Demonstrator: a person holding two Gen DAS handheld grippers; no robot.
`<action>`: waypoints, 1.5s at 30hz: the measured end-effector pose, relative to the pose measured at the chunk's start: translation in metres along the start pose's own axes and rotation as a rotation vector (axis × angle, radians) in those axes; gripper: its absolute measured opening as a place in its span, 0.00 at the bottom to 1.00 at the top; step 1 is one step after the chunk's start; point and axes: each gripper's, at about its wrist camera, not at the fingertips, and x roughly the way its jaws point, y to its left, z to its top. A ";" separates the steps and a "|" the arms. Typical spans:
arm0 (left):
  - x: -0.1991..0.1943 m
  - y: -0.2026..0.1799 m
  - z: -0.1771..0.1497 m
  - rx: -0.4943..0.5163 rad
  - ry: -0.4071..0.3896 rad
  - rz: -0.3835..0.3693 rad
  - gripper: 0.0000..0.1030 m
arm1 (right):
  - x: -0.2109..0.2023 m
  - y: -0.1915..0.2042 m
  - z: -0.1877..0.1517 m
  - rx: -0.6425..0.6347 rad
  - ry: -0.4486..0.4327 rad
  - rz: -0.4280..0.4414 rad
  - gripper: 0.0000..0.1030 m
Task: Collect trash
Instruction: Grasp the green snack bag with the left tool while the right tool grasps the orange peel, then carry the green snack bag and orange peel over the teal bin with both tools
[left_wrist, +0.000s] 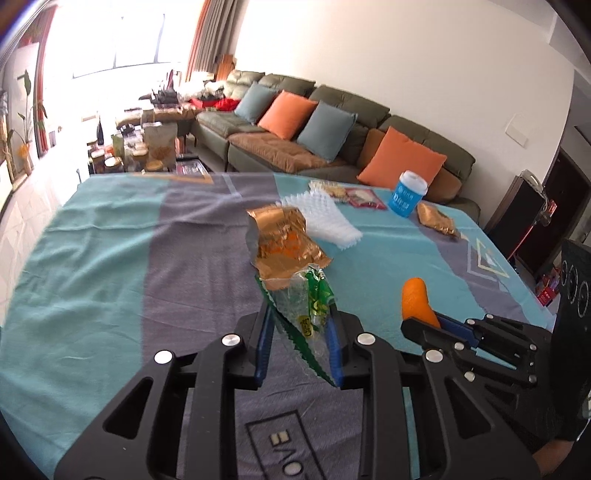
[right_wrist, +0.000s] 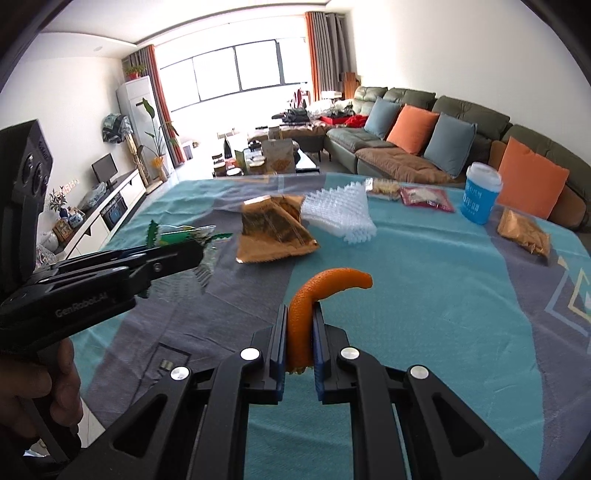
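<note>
My left gripper (left_wrist: 299, 314) is shut on a clear wrapper with green print (left_wrist: 293, 299), which hangs above the cloth-covered table (left_wrist: 92, 258). From the right wrist view the same gripper (right_wrist: 199, 251) comes in from the left with the wrapper (right_wrist: 177, 232) sticking out of it. My right gripper (right_wrist: 300, 314) is shut on a curled orange peel (right_wrist: 332, 278), also lifted off the cloth. In the left wrist view it (left_wrist: 410, 325) shows at the right with the peel (left_wrist: 415, 297) poking up.
Further back on the table lie a crumpled gold wrapper (left_wrist: 284, 240), a white foam net (left_wrist: 325, 218), a red packet (left_wrist: 365, 197), a blue cup (left_wrist: 406, 197) and a small gold packet (left_wrist: 436, 218). A sofa (left_wrist: 332, 122) stands behind the table, with a cluttered coffee table (right_wrist: 266, 158) beyond it.
</note>
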 end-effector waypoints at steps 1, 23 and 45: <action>-0.006 0.001 0.000 0.003 -0.008 0.003 0.25 | -0.005 0.002 0.001 -0.003 -0.013 0.000 0.10; -0.160 0.039 -0.014 0.011 -0.241 0.235 0.25 | -0.075 0.071 0.027 -0.130 -0.209 0.120 0.10; -0.336 0.146 -0.058 -0.162 -0.436 0.589 0.25 | -0.090 0.213 0.065 -0.379 -0.306 0.425 0.10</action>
